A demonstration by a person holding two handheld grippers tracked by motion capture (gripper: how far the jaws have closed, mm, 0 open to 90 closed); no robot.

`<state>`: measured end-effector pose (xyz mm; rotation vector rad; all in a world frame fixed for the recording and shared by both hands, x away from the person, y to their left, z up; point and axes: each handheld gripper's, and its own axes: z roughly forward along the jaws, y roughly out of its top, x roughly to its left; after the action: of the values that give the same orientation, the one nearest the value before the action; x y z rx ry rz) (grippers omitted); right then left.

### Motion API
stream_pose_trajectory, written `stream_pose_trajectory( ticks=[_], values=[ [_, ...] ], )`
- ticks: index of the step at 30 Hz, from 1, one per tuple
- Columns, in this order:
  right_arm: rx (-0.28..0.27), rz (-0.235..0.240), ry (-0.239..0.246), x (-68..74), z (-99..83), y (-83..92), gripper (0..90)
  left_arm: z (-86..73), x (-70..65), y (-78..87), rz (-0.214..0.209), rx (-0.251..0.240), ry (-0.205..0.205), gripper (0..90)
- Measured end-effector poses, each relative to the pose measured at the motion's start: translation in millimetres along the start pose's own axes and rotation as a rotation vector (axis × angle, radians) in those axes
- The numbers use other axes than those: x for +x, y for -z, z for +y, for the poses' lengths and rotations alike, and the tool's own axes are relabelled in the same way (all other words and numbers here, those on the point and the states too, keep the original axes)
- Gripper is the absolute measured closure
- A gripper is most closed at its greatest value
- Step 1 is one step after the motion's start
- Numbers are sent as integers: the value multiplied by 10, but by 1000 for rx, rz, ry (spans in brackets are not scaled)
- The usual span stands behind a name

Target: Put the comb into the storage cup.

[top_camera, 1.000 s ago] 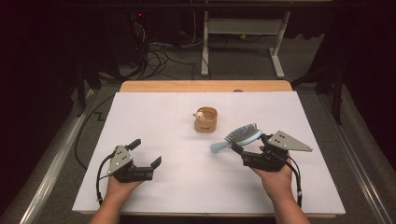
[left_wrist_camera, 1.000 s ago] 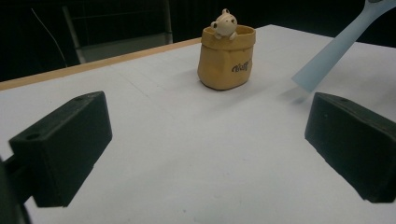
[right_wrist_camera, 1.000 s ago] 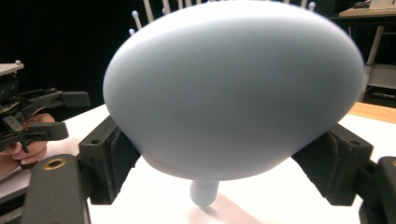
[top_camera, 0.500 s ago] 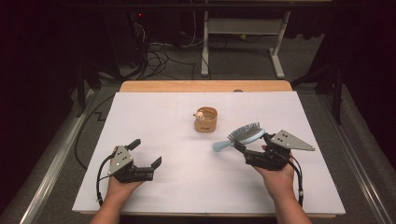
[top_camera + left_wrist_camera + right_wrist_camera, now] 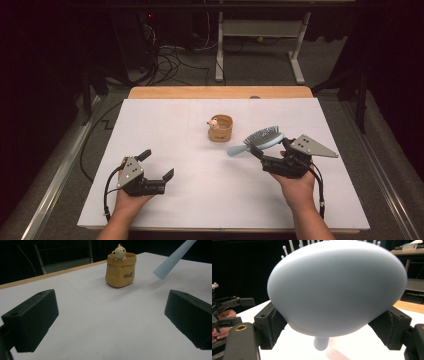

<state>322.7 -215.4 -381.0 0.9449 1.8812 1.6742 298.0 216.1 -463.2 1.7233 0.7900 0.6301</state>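
Right gripper: you are pinching the pale blue hairbrush by the sides of its head, the jaws pressing on both edges in the right gripper view.
Hairbrush: it is hanging above the white table cover, clear of the surface, bristles pointing up and away from you, handle sticking out toward your left.
Handle tip: in the left gripper view it is reaching in from the upper right, just beside the cup but apart from it.
Left gripper: you are holding it with jaws spread wide and nothing between them, low over the near left part of the cover.
Tan cup: it is standing upright at mid table, a small cream animal figure peeking over its rim.
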Motion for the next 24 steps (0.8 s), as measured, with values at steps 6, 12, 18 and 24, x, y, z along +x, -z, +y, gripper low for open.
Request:
stream_pose_trajectory(
  ticks=[6,12,18,24],
  values=[
    [-9,-8,6,-12,61,-4,207,2,-1,1,-2,0,-2,0],
    [-20,-15,10,-34,118,-4,207,2,-1,2,-3,-4,0,0],
    [-30,-24,16,-45,183,-10,207,3,9,7,-4,-4,1,0],
    [-40,-28,18,-47,257,-26,207,2,9,7,-8,-4,3,0]
  ],
)
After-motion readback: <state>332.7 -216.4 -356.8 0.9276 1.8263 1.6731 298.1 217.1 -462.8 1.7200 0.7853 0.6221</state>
